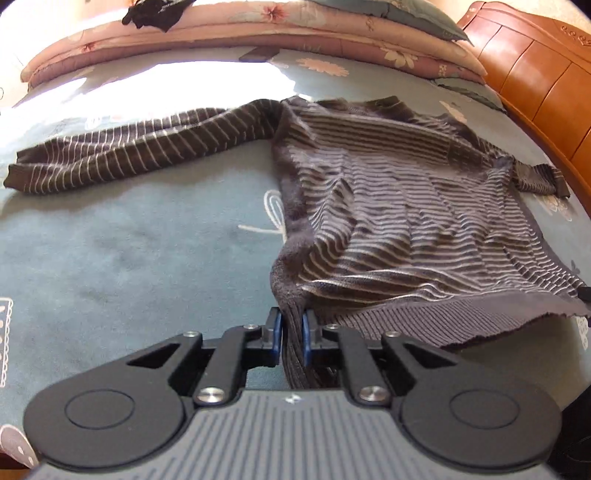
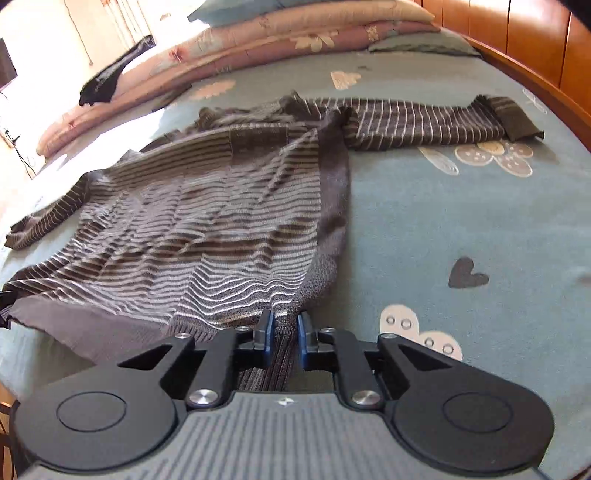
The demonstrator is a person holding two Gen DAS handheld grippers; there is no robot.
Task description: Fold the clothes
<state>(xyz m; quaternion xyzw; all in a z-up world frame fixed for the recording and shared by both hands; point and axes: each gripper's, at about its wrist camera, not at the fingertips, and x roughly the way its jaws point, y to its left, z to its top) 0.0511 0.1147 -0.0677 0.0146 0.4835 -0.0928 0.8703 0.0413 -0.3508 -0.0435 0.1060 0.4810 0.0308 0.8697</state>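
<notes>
Sweater [image 1: 388,206] spread on bed [image 1: 129,258], hem corners pinched by left gripper [image 1: 292,328] and right gripper [image 2: 285,328], jaws nearly closed on knit, sleeves outstretched.

A teal bedspread [image 1: 129,258] with pale flower prints and a dark heart [image 2: 467,275] covers the bed ahead of the tools. Folded pink floral quilts [image 1: 229,31] are stacked at the far edge, a black garment [image 2: 110,75] draped over them. A wooden headboard [image 1: 535,74] runs along the right.
</notes>
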